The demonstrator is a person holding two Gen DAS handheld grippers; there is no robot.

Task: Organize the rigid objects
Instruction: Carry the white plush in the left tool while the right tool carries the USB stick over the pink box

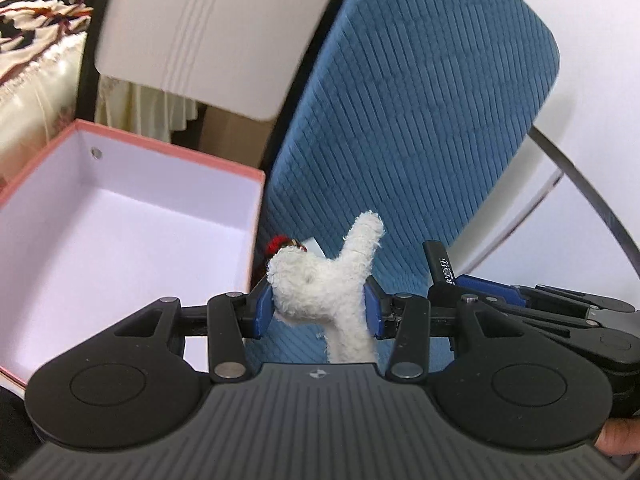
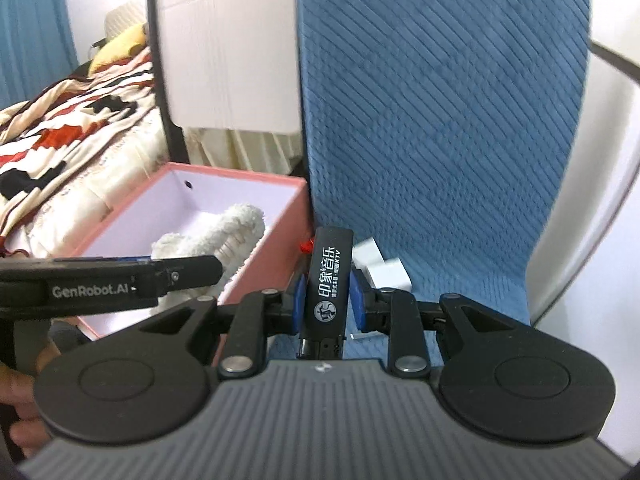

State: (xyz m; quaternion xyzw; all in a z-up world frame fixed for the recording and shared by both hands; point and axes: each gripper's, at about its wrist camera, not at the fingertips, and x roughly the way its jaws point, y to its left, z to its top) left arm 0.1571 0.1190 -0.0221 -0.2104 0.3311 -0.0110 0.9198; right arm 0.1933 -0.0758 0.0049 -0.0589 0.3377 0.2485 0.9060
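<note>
Chair: a blue ribbed-fabric chair (image 1: 420, 112) with a curved dark metal armrest (image 1: 592, 196) fills the background of both wrist views; its seat lies beneath both grippers.
Bed: a bed with a cream, red and black patterned blanket (image 2: 60, 128) lies at the far left, past a white panel in a dark frame (image 2: 232, 60).
Box: a pink-rimmed rectangular cardboard box with a white interior (image 1: 100, 220) sits open beside the chair back, left of the grippers; a small round hole shows in its far wall.
Left gripper: the black left gripper (image 1: 318, 304) is partly closed, its blue pads pressing both sides of a fluffy white plush toy (image 1: 324, 284). In the right wrist view it hangs in front of the box opening.
Plush toy: one limb sticks upward towards the chair back and another hangs below the pads.
Right gripper: the black right gripper (image 2: 329, 292) is nearly closed, its blue pads clamping a black rectangular lighter with white printed characters (image 2: 327, 280), held upright above the seat, just right of the box's corner.
Small items: white blocks (image 2: 384, 270) rest on the seat behind the lighter; something small and red (image 2: 306, 245) shows beside the box.
</note>
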